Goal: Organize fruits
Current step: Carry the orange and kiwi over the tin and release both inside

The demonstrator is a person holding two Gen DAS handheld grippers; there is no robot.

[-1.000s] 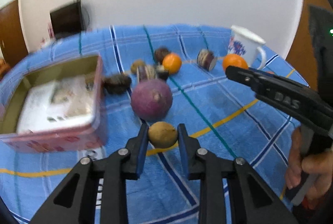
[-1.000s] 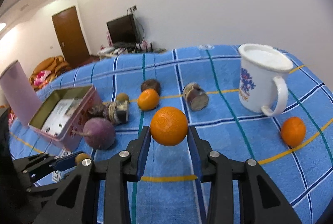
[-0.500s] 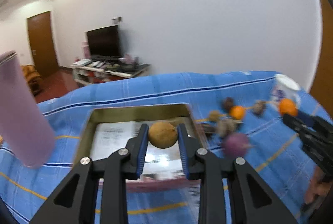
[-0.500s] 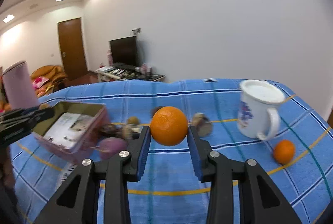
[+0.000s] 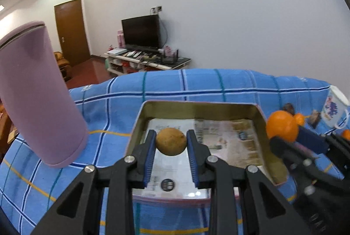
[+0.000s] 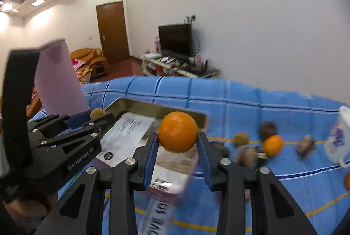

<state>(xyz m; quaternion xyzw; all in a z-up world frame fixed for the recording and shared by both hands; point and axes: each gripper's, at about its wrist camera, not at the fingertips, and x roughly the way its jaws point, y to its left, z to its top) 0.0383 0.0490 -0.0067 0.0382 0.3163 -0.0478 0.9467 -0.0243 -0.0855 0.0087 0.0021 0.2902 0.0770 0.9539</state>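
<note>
Blue checked tablecloth [image 5: 196, 84] bears one open pink rectangular tin [image 5: 203, 108]; left gripper [image 5: 170, 145] clamps one brown round fruit [image 5: 171, 141], right gripper [image 6: 177, 138] clamps one orange [image 6: 177, 134]; two more oranges [image 6: 272, 145] far right.

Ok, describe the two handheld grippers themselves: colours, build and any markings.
Both match. The left gripper and the right gripper each have two matte black plastic fingers with triangular cut-outs, silver round screw heads at the pivots, and ribbed blue pads on the inner faces. Seen from the right wrist camera, the left one's side carries grey "GenRobot.AI" lettering and a tall black upright handle. No cables or sleeves show.
</note>
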